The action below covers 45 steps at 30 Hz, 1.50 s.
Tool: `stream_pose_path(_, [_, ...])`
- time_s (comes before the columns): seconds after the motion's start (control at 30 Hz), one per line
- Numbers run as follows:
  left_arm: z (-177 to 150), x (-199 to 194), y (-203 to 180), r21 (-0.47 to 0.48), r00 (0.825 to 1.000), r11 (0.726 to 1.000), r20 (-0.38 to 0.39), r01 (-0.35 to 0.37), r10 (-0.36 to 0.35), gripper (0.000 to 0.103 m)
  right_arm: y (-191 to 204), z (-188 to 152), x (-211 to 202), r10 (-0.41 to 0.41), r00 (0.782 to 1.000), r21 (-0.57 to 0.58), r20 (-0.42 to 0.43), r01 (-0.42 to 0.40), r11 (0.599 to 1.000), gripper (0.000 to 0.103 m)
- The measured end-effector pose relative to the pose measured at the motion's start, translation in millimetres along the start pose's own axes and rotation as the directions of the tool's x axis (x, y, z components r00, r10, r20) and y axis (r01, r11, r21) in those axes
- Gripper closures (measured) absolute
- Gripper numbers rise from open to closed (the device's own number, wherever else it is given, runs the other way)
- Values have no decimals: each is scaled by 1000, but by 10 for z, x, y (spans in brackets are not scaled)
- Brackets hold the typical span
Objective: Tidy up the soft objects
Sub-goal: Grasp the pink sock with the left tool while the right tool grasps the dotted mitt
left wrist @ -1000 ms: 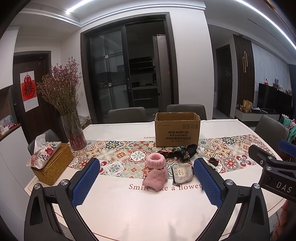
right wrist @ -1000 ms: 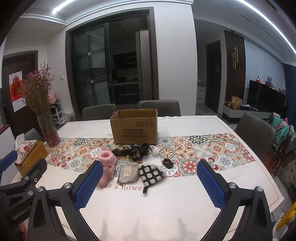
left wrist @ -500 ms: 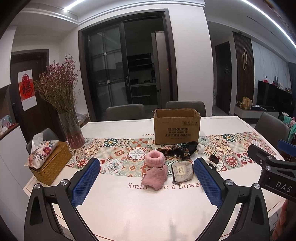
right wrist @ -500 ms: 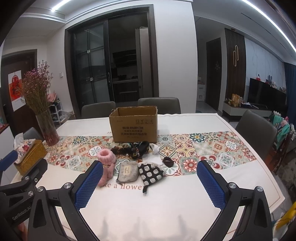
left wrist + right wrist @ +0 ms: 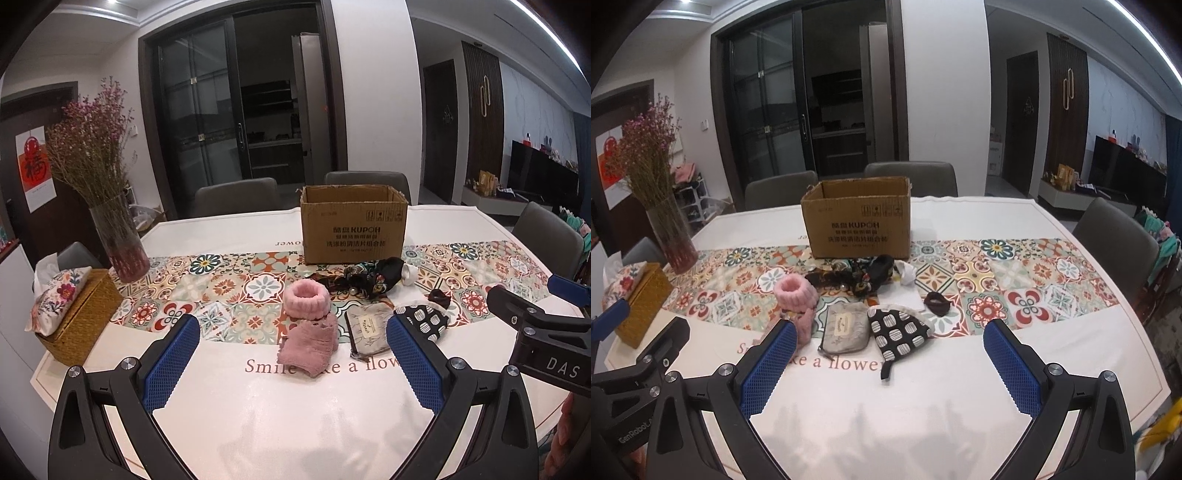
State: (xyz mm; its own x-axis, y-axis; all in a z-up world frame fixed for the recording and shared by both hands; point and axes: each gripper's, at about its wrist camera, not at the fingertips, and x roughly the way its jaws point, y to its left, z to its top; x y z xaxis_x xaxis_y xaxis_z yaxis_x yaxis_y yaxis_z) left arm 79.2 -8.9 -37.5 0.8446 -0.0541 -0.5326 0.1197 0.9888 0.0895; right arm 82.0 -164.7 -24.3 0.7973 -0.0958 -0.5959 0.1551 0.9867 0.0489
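Far on the left sits a woven basket [image 5: 79, 321] with a flowery tissue cover [image 5: 57, 295] on top. Next to it stands a glass vase [image 5: 120, 243] full of dry pink flowers. Then comes the table [image 5: 258, 417], with a white cloth that says "Smile ... a flower" in pink letters; the soft things hide the middle word.

The left gripper [image 5: 291, 363] floats over the near edge of the table. Its blue pads are wide apart and hold nothing. Between them, farther back, lie a fluffy pink headband [image 5: 306, 298] and a pink knit cloth [image 5: 308, 345], touching each other. Just beside them is a grey pouch [image 5: 369, 328] with small writing too tiny to read. Behind stands a brown box [image 5: 354, 225], open on top, with "KUPOH" printed on it. A dark flowery scarf [image 5: 365, 280] lies in front of the box.

The right gripper [image 5: 890, 369] also has its pads spread wide, empty. A black pouch with white spots [image 5: 897, 334] lies between them, farther back. A small dark hair tie [image 5: 937, 302] sits to its right.
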Motion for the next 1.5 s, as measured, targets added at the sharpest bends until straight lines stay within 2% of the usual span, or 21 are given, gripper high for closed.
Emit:
stream_pose_path(0.23, [7,452,28,2,999,999,-27,43,-43,1,47,46,478,-18,998,26,-67,19,999,1])
stream_pose_path(0.5, [-83,929,-68,18,992,997,-107,75,-72,5,56,-24,924,-69,987,41,-147,76,996,1])
stream_pose_path(0.67, [-175,1198,-171,12,986,998,-157,60,-57,7,0,-89,1206,-74,977,32,-202,82,996,1])
stream_pose_path(0.73, [-223,1316,-222,12,982,999,-184,39,-36,10,-32,-128,1329,-61,972,33,-226,70,997,1])
stream_pose_path(1.1, [-437,1779,-375,4,958,1000,-286,-22,22,13,-169,-335,1931,-8,939,21,-343,16,1000,1])
stream_pose_path(1.5, [-548,2133,-489,22,940,999,-338,-33,39,17,-251,-432,2262,-6,922,16,-388,13,1000,1])
